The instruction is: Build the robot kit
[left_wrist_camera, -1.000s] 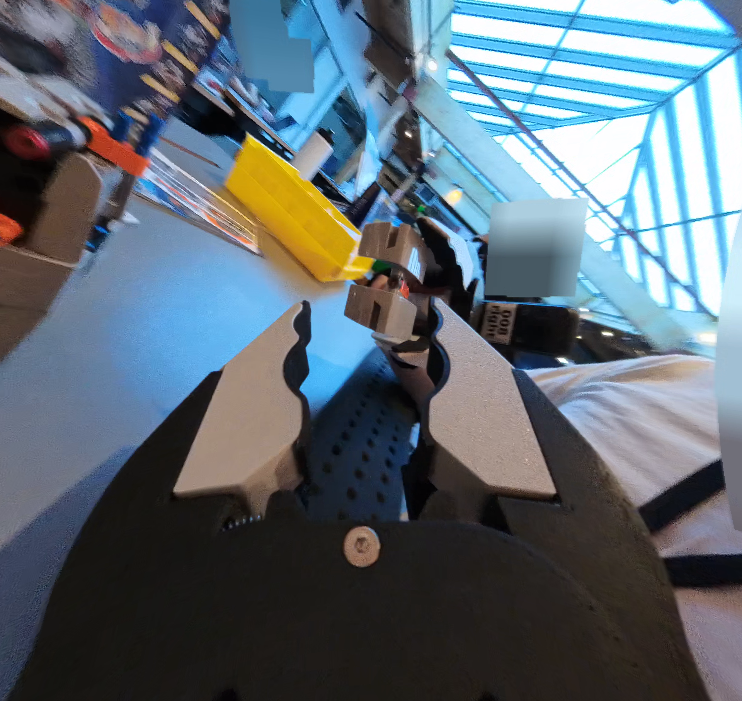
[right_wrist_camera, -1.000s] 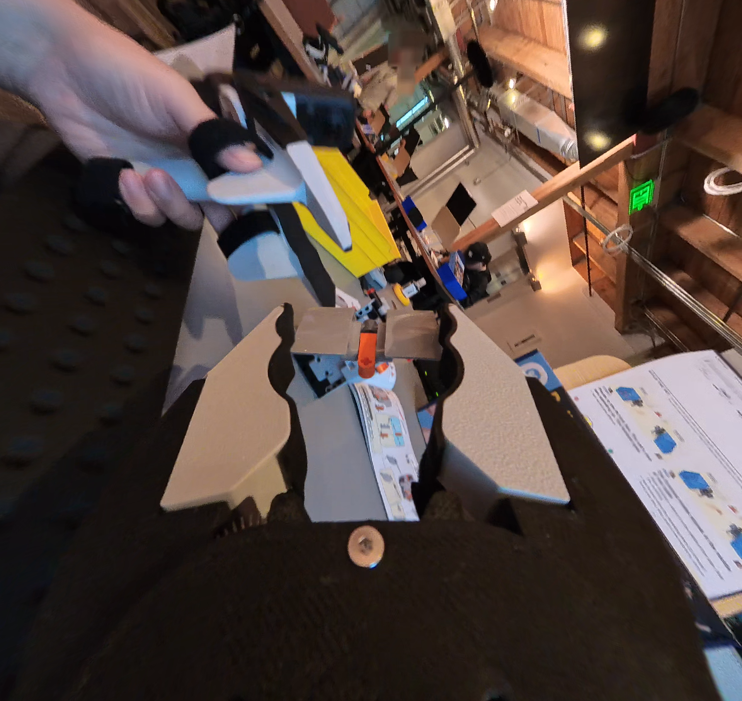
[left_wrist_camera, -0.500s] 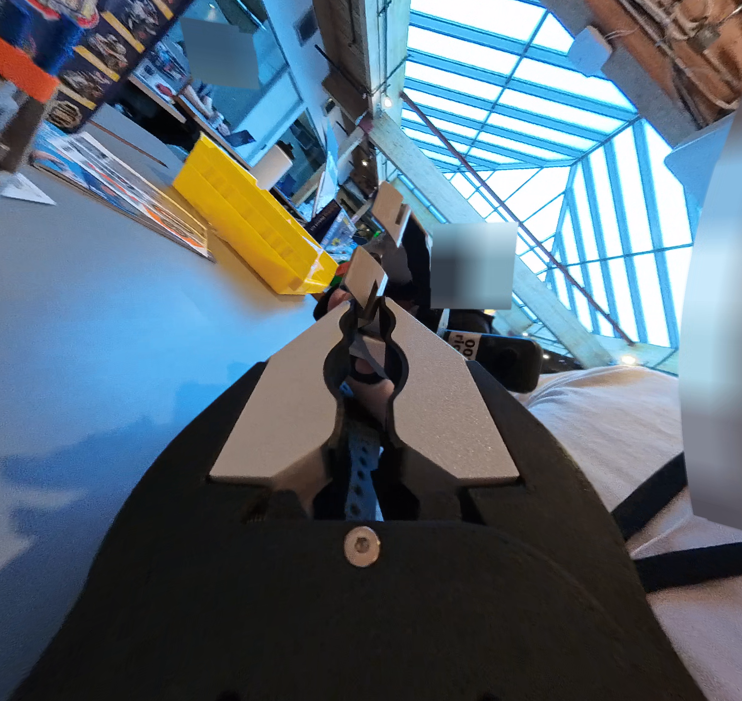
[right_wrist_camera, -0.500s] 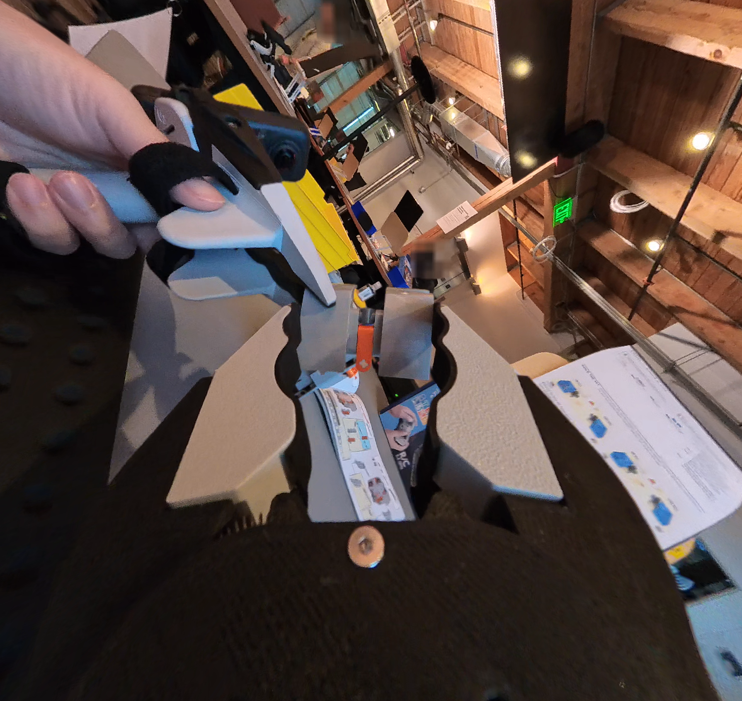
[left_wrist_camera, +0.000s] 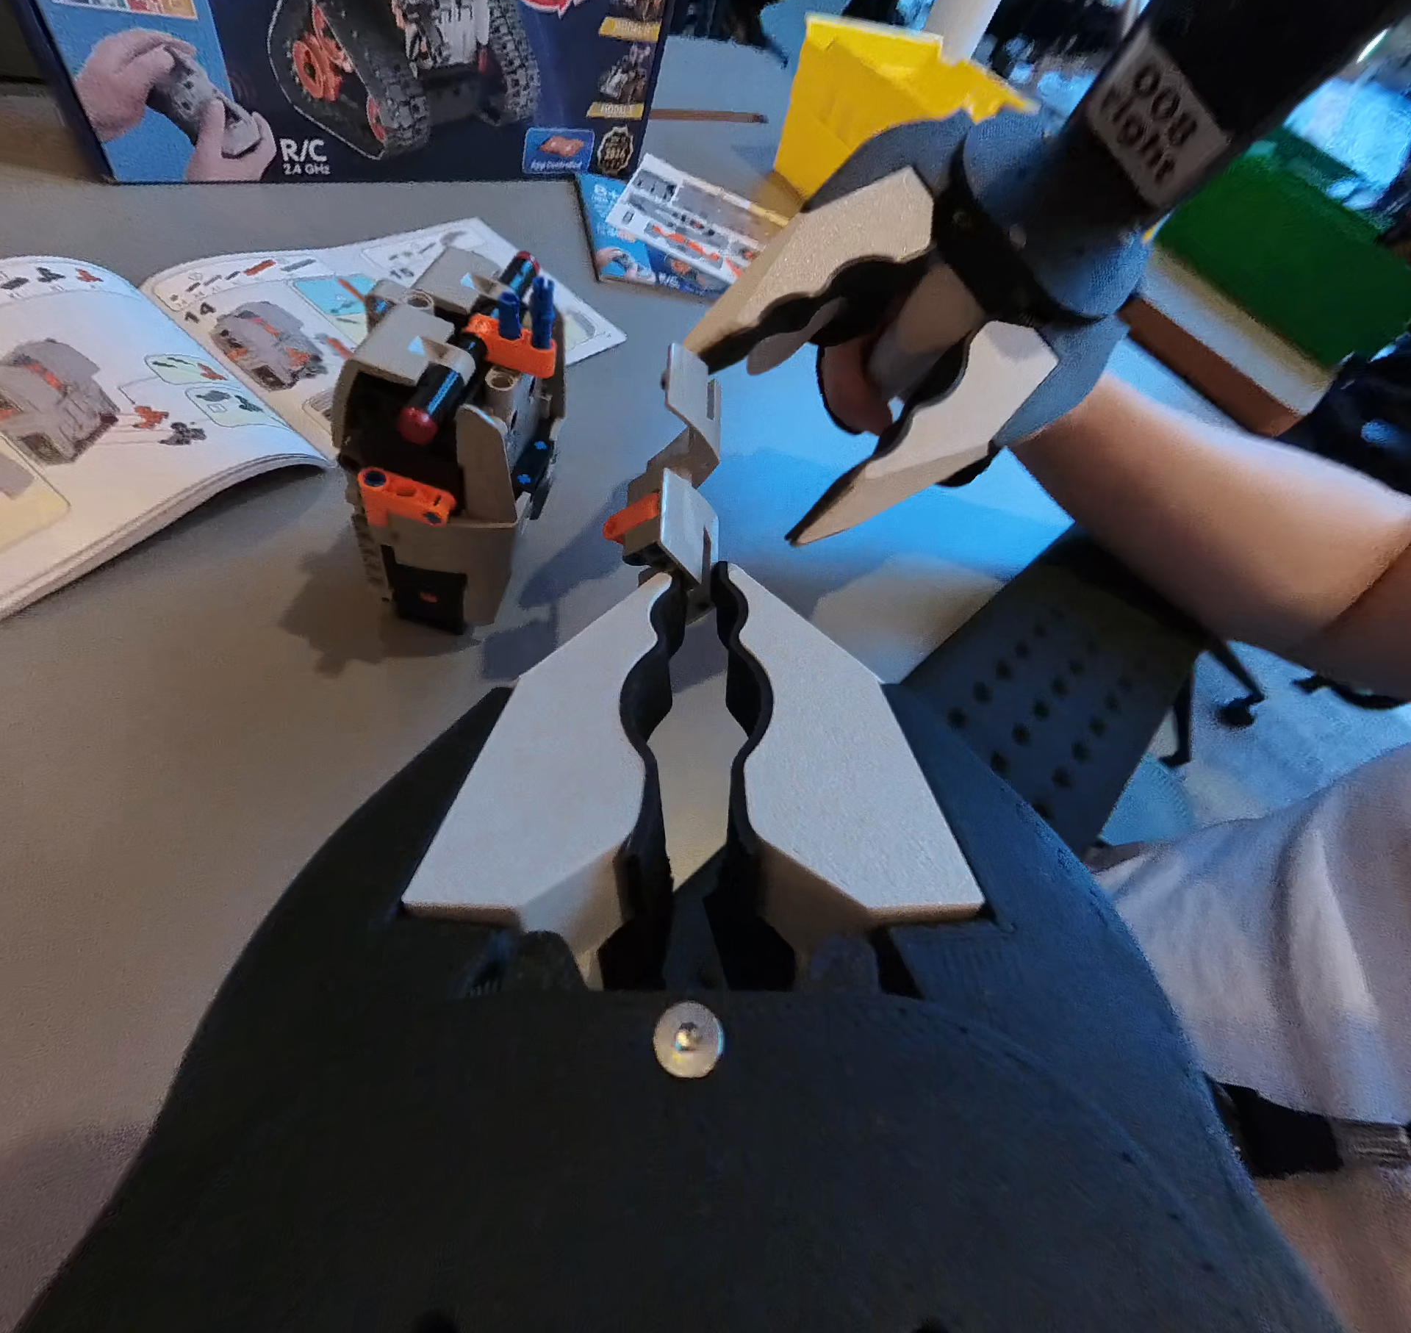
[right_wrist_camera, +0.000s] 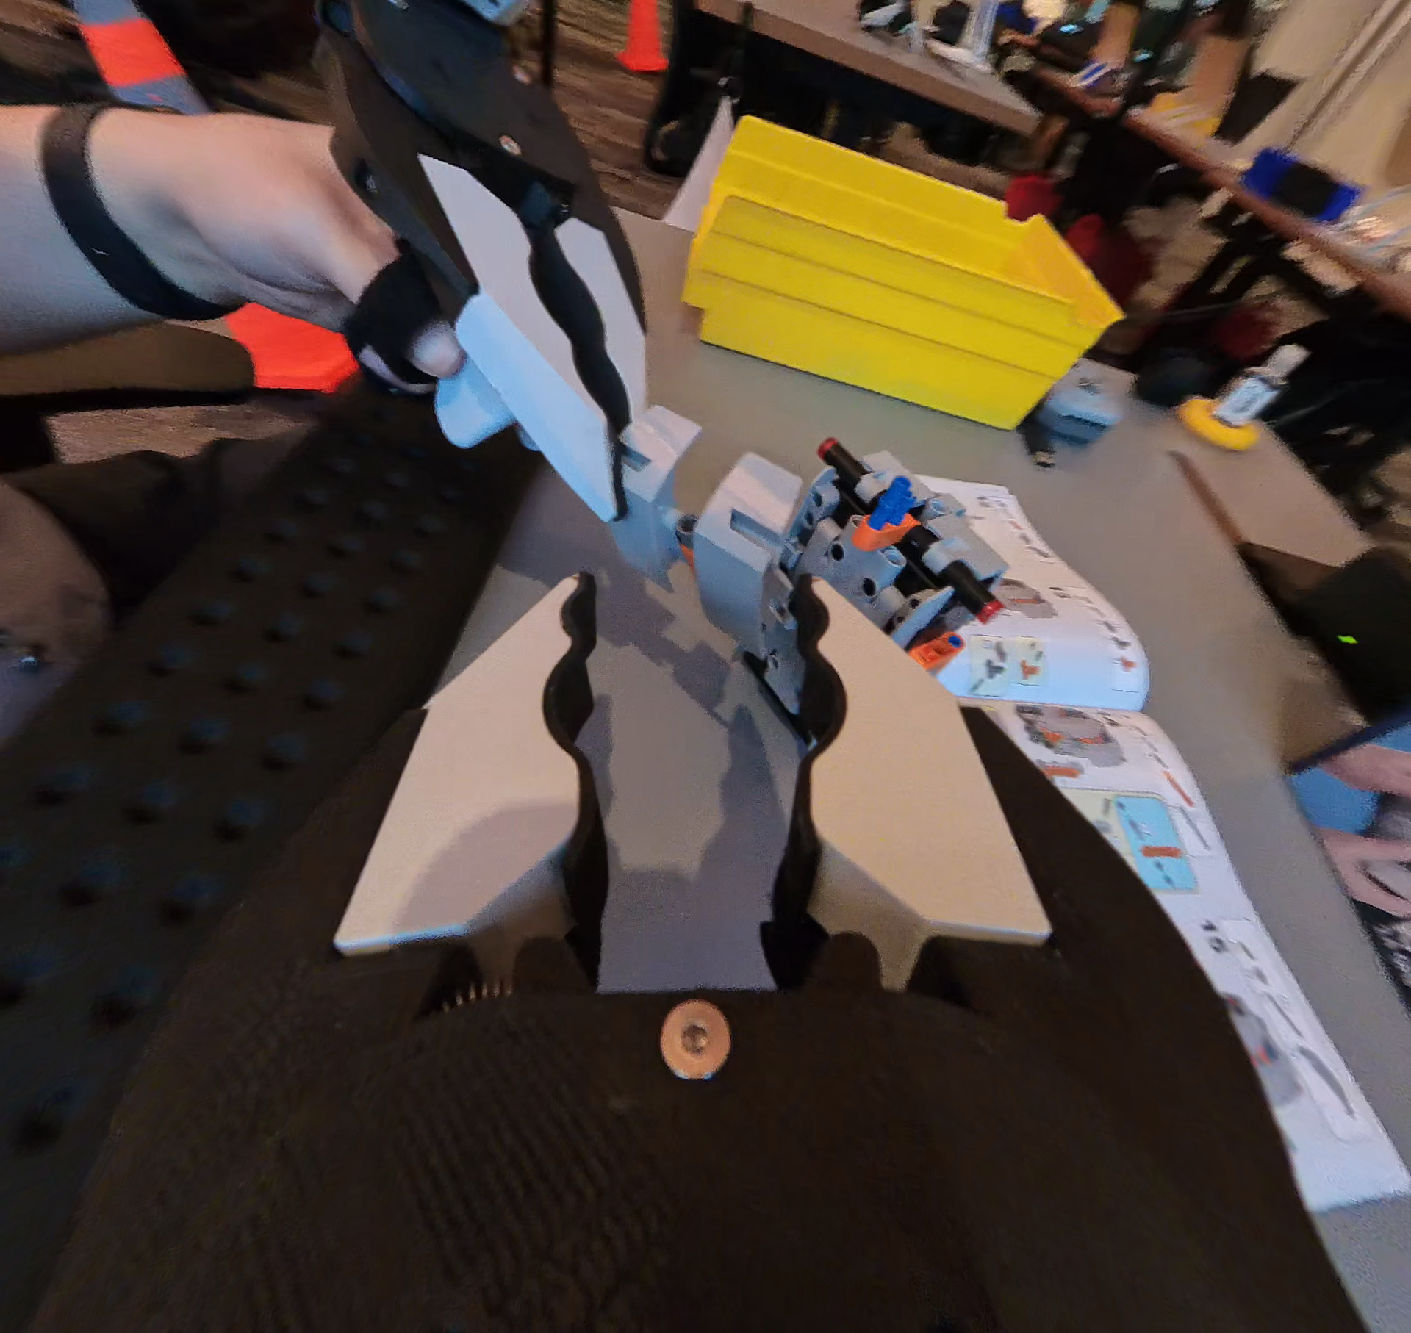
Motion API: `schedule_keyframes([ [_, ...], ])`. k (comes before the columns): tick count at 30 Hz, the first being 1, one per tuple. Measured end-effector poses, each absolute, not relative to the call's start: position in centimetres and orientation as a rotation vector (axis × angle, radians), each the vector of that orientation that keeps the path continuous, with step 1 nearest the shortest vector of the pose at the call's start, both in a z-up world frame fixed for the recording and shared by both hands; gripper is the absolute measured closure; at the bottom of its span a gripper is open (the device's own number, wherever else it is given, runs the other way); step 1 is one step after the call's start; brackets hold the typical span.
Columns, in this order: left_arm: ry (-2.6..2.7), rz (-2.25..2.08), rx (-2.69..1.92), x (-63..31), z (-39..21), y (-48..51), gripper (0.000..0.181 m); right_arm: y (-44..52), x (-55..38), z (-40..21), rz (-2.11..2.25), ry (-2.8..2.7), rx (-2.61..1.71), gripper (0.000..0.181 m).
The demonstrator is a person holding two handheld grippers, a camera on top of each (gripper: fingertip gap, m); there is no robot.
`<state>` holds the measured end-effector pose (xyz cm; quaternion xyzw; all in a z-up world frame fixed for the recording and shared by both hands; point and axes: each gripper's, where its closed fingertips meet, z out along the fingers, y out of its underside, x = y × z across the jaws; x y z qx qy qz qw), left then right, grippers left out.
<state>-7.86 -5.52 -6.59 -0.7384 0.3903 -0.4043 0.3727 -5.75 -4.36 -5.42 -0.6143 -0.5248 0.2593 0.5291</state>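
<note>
Grey plastic pieces with an orange pin, joined into a small brick part (left_wrist_camera: 682, 472), are sitting pinched at their bottom end in the tips of the left tongs (left_wrist_camera: 693, 585). The left tongs are clenching on this small brick part and are holding it up above the grey table (left_wrist_camera: 183, 747). In the right wrist view the same part (right_wrist_camera: 658, 491) is showing at the tip of those tongs, just beside the brick model.

The right tongs (right_wrist_camera: 691, 594) are standing released, with a wide gap between the two fingers and nothing in it. They are hanging just beside the small brick part, and I cannot tell if they are touching it. In the left wrist view they (left_wrist_camera: 752, 441) are coming in from the right, with a hand (left_wrist_camera: 855, 388) wrapped round the handle.

A bigger brick model (left_wrist_camera: 450, 441), grey and black with orange and blue bits, is standing on the table near the held part. An open instruction booklet (left_wrist_camera: 153, 395) is lying behind it. A yellow bin (right_wrist_camera: 878, 288) and a toy box (left_wrist_camera: 343, 44) are sitting farther back.
</note>
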Motion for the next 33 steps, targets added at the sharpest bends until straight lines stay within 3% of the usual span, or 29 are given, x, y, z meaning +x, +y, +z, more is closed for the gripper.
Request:
schedule_keyframes([
  [3,1.083,-0.870,-1.925,-7.7,-7.1,-4.6,0.176,-2.5,-4.9,-5.9,0.546,-1.203,-1.510,0.142],
  [4,1.105,-0.839,-1.931,-7.6,-7.2,-4.4,0.176,-2.1,-4.5,-6.1,0.519,-1.184,-1.519,0.157],
  [6,1.123,-0.848,-1.950,-7.3,-7.2,-4.3,0.176,-2.5,-4.4,-6.4,0.556,-1.193,-1.519,0.167],
  [10,1.113,-0.923,-1.964,-6.9,-6.9,-3.9,0.176,-2.1,-4.0,-6.3,0.599,-1.157,-1.510,0.162],
  [12,1.079,-0.971,-1.976,-6.6,-6.4,-3.6,0.176,-0.9,-3.8,-6.0,0.600,-1.071,-1.563,0.140],
  [21,1.014,-1.033,-2.033,-6.4,-6.1,-2.7,0.176,0.3,-4.7,-4.7,0.550,-0.839,-1.682,0.144],
  [25,1.021,-1.012,-2.045,-6.5,-6.3,-2.1,0.176,0.8,-4.7,-5.2,0.496,-0.796,-1.717,0.158],
  [29,1.018,-1.032,-2.045,-6.7,-6.5,-2.1,0.175,0.9,-4.8,-5.3,0.487,-0.780,-1.734,0.158],
  [33,1.004,-1.015,-2.035,-8.2,-6.2,-2.5,0.156,1.1,-4.4,-5.2,0.443,-0.740,-1.738,0.159],
])
